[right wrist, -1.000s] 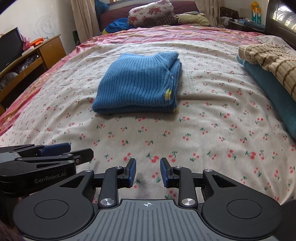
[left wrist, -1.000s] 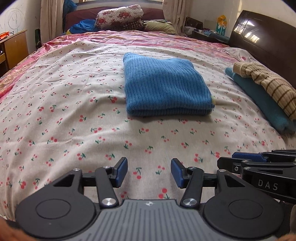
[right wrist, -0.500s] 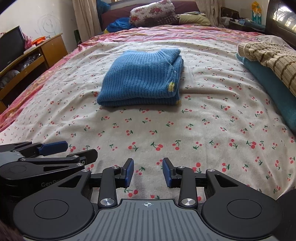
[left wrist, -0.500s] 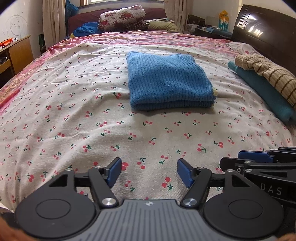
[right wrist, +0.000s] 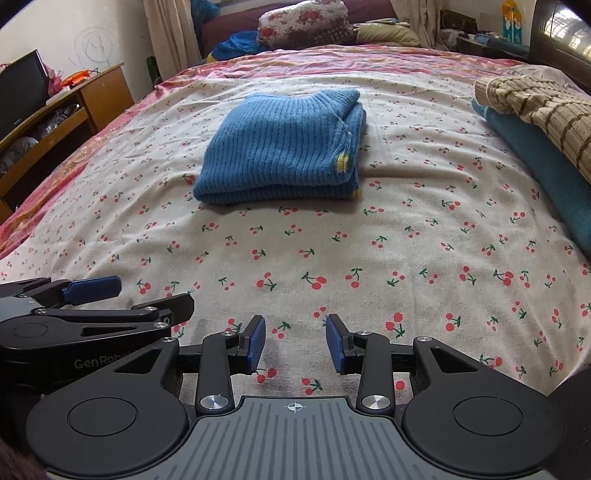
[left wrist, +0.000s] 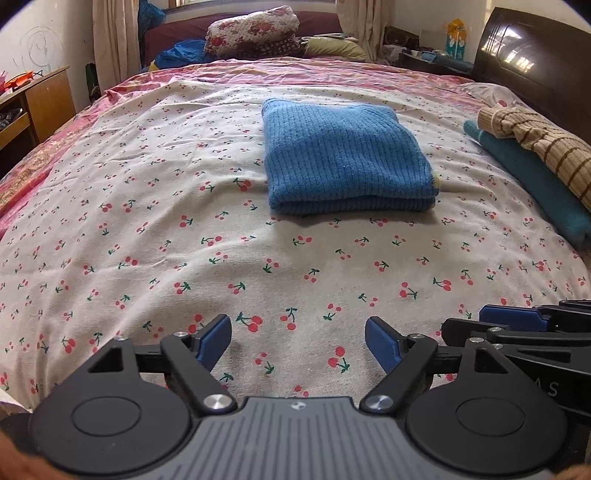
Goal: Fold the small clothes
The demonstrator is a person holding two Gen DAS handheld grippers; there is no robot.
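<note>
A blue ribbed sweater (left wrist: 343, 158) lies folded in a neat rectangle in the middle of the cherry-print bedsheet (left wrist: 147, 221); the right wrist view shows it too (right wrist: 280, 147), with a small yellow patch at its right edge. My left gripper (left wrist: 297, 328) hovers over the near part of the sheet, well short of the sweater. Its jaws are opening, and only bare sheet shows between them. Close on its right, my right gripper (right wrist: 295, 325) is open at a narrower gap and holds nothing. Each gripper shows at the edge of the other's view.
A beige striped garment (left wrist: 535, 144) rests on a teal one (left wrist: 528, 181) along the bed's right side, by the dark headboard (left wrist: 535, 66). Pillows and bedding (left wrist: 251, 29) are piled at the far end. A wooden desk (right wrist: 74, 107) stands to the left.
The left gripper's jaws have spread much wider. The right gripper's jaws have widened a little. The folded sweater has not moved.
</note>
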